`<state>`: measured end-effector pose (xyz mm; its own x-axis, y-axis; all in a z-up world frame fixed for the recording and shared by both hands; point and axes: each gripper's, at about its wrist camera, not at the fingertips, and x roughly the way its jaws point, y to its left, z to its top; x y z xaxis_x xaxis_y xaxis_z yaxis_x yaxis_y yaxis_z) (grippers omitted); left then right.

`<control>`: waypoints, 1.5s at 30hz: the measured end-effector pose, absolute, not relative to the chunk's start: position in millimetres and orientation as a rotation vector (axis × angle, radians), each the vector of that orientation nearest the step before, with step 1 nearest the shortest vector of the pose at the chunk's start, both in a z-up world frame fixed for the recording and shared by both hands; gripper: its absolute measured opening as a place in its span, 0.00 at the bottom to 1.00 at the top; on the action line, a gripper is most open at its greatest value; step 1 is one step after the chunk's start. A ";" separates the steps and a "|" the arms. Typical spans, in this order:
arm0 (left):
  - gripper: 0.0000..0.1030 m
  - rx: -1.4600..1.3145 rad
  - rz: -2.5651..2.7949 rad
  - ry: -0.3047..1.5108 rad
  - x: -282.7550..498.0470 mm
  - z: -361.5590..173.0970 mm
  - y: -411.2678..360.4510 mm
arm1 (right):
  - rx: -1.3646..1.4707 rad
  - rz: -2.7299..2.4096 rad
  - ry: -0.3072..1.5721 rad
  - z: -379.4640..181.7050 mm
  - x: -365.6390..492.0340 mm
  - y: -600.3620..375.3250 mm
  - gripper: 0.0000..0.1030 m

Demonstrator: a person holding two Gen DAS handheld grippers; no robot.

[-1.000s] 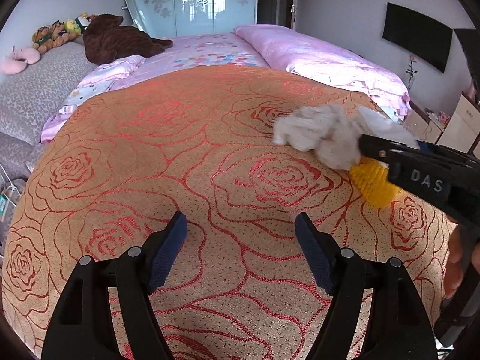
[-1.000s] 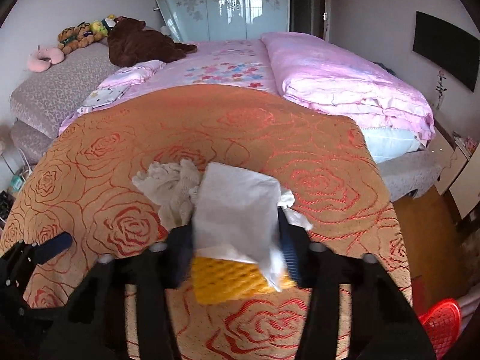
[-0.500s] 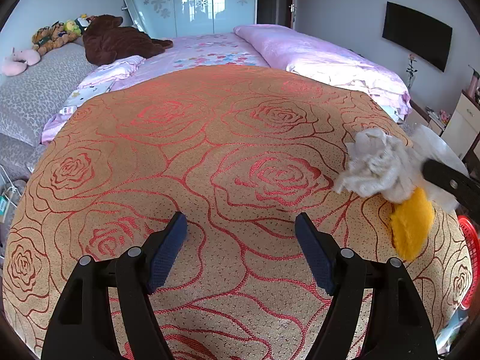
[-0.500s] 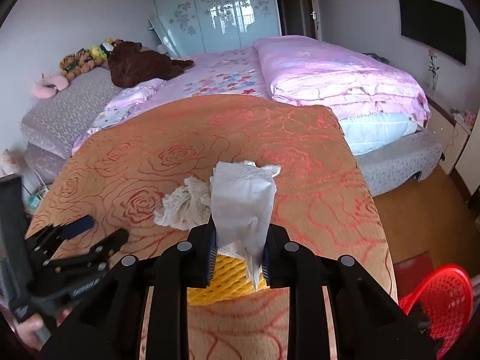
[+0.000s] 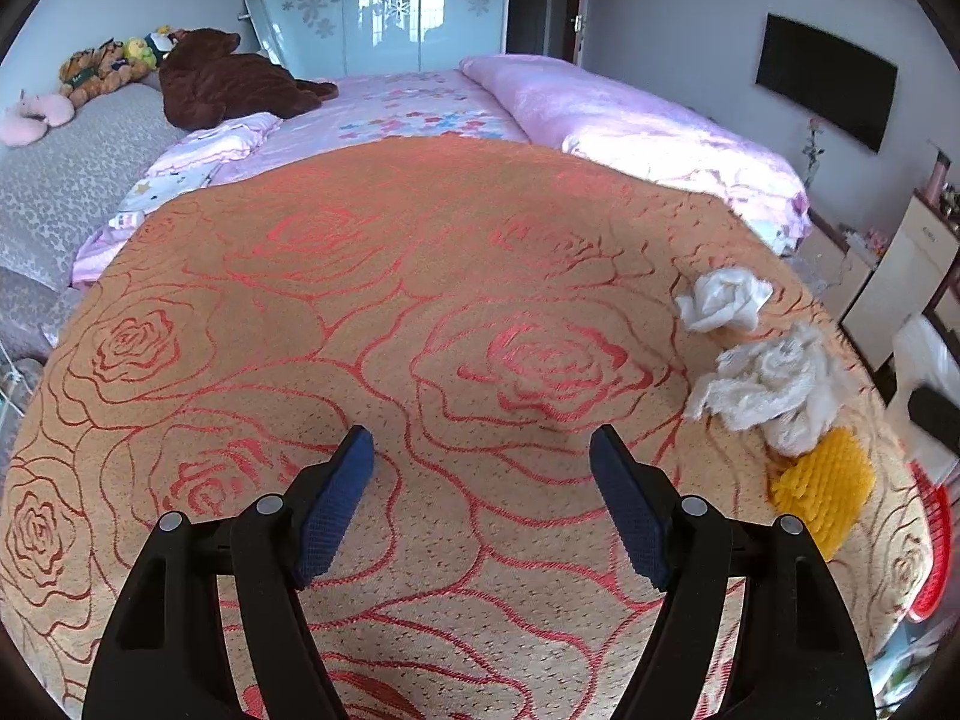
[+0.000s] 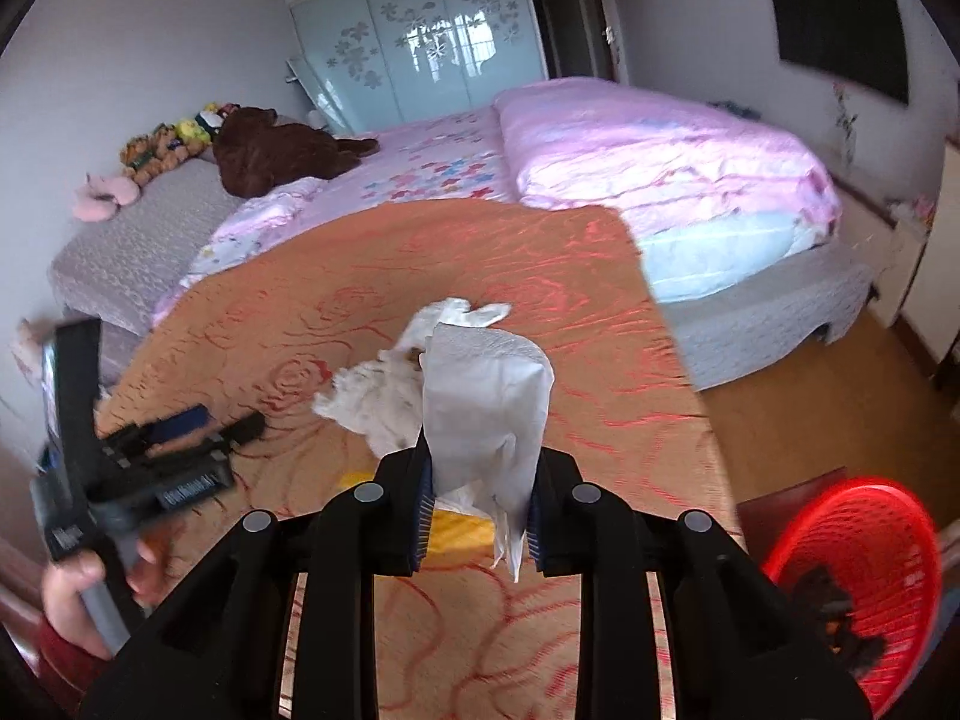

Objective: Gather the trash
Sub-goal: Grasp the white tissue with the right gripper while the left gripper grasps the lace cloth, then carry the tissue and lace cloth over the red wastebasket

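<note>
Right gripper [image 6: 480, 510] now nearer red basket [image 6: 852, 570], jaws pinching tissue [image 6: 486, 414]; left gripper [image 5: 480, 504] jaws spread.

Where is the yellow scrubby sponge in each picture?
Left wrist view: the yellow sponge lies at the right edge on the rose-patterned cover, just below the crumpled white rag.
Right wrist view: only slivers of it show low in the middle, behind the right gripper and the tissue it holds.
Shared landmark: the brown teddy bear, back left in both.

The left hand-held gripper [image 5: 482, 468] hung open above the rose-patterned cloth [image 5: 336, 312]; crumpled tissues [image 5: 723, 301], a rag [image 5: 768, 387] and a yellow sponge [image 5: 825, 489] lay at its right edge.
</note>
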<state>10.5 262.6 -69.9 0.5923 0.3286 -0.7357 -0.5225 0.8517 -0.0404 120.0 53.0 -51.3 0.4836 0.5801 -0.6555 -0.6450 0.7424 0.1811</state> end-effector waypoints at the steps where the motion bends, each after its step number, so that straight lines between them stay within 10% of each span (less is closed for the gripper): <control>1: 0.70 -0.268 0.496 0.787 10.5 -67.7 262.9 | -0.102 0.742 0.756 -51.6 119.6 50.5 0.24; 22: 0.74 -0.130 0.166 0.878 98.4 -59.6 183.4 | -0.030 0.668 0.787 -69.7 131.2 3.6 0.24; 30: 0.38 -0.099 0.137 0.886 102.4 -66.0 173.7 | 0.010 0.665 0.793 -68.5 132.4 -2.3 0.24; 45: 0.33 -0.063 0.247 0.766 71.9 -29.0 171.1 | 0.012 0.665 0.780 -62.9 128.7 -3.7 0.24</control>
